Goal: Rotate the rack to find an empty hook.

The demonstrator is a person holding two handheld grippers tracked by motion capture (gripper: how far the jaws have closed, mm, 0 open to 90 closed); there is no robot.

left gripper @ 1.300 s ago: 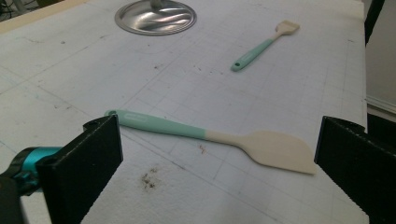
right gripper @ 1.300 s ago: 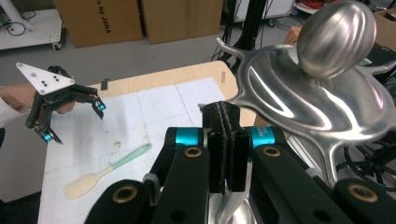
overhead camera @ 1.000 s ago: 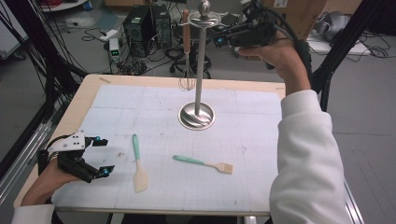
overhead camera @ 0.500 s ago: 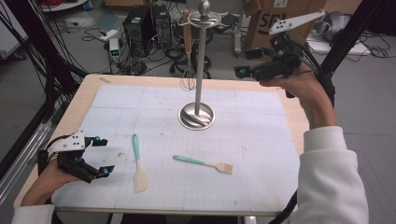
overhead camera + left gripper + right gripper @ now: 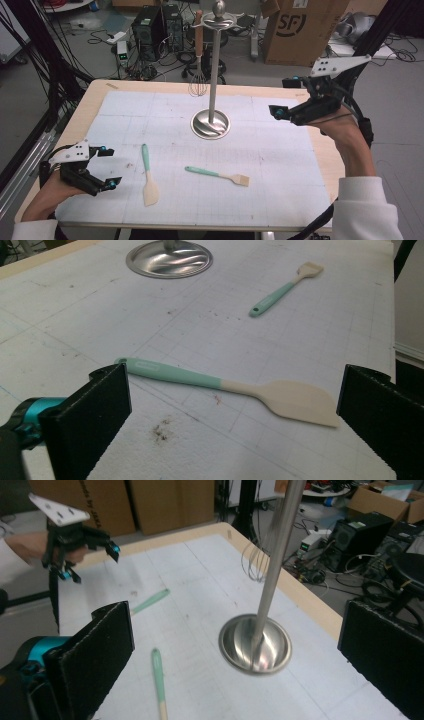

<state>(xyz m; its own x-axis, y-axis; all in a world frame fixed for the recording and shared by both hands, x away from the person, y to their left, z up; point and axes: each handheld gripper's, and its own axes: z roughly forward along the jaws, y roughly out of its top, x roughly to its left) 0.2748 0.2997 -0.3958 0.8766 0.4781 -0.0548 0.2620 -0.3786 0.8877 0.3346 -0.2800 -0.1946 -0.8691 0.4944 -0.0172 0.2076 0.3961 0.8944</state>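
Observation:
A metal stand (image 5: 211, 124) with a round base rises at the table's back middle. A wooden-handled whisk (image 5: 198, 75) hangs from its top hook. A teal-handled spatula (image 5: 148, 175) and a teal-handled brush (image 5: 217, 175) lie flat on the white mat. My left gripper (image 5: 107, 167) rests open at the front left, and its jaws frame the spatula (image 5: 225, 387) without touching it. My right gripper (image 5: 284, 96) hovers right of the stand. Its jaws have just been opening and stand wide with nothing between them. Beyond them I see the stand's base (image 5: 255, 647).
The wooden table edge (image 5: 320, 150) runs beside the mat on the right. Off the far edge are computer cases (image 5: 150, 25), cables and a cardboard box (image 5: 295, 30). In the right gripper view the other hand's gripper (image 5: 75, 535) shows far off.
My right gripper has moved right and down from the top of the stand, and its jaws have opened. The left gripper, spatula and brush have stayed where they were.

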